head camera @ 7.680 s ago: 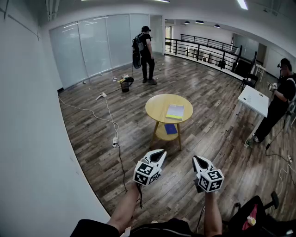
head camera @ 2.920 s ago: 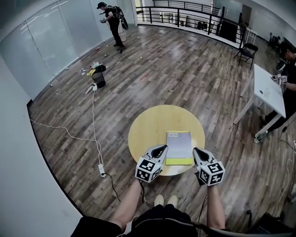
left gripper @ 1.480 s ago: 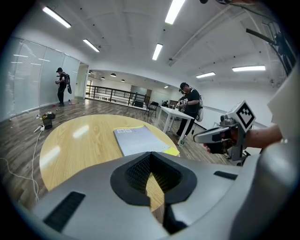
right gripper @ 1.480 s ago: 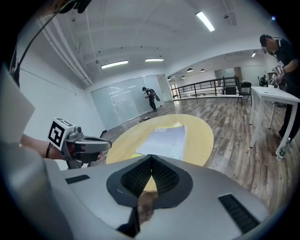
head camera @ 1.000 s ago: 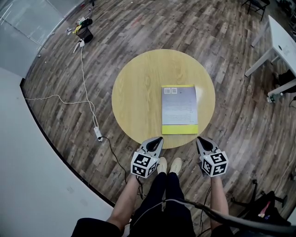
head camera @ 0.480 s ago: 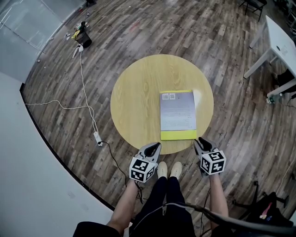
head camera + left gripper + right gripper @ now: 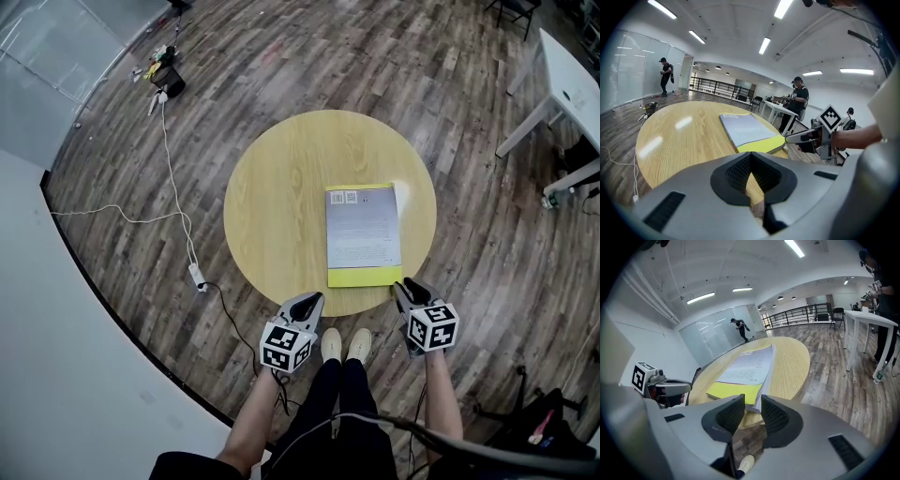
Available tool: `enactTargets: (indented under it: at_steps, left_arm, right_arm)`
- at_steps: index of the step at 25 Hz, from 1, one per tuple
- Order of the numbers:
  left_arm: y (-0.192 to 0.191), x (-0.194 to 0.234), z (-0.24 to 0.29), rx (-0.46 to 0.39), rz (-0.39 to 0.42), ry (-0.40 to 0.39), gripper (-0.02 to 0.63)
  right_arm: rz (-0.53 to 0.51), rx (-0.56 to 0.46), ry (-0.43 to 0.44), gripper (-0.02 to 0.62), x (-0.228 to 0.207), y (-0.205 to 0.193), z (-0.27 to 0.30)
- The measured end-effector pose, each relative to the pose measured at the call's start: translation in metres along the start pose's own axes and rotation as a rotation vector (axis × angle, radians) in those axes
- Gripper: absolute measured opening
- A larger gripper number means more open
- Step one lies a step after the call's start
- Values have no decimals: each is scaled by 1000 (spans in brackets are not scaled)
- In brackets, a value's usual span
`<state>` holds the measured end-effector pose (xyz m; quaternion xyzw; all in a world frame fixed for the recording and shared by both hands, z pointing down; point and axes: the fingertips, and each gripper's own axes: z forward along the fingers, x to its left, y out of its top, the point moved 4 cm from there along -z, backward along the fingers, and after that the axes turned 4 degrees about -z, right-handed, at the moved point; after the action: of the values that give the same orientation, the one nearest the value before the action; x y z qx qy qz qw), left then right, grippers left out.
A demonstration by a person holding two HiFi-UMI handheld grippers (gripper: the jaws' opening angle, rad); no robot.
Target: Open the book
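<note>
Closed book [image 7: 363, 234] flat on round table [image 7: 272, 197], right of centre, yellow band toward near rim. Looks thin, soft-covered, light; likely to flex, and to slide on smooth wood if pushed. Page edges seem to face right, so best hold is cover alone at near right corner, folded over leftward. Just been opening, now apart: right claw [image 7: 405, 287], book corner just ahead of gap, nothing pinched. Together, empty: left claw [image 7: 314, 298], just off near rim.
</note>
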<state>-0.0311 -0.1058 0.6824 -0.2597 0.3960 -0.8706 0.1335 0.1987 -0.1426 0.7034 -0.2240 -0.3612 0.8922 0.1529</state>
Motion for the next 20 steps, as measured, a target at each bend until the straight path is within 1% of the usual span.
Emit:
enactTargets:
  at_steps: [10, 20]
  left_arm:
    - [-7, 4, 0, 7, -13, 6, -2]
    - [-5, 5, -1, 4, -15, 7, -2]
  right_arm:
    - [7, 14, -10, 91, 1, -6, 5]
    - [-12, 23, -29, 89, 1, -5, 3]
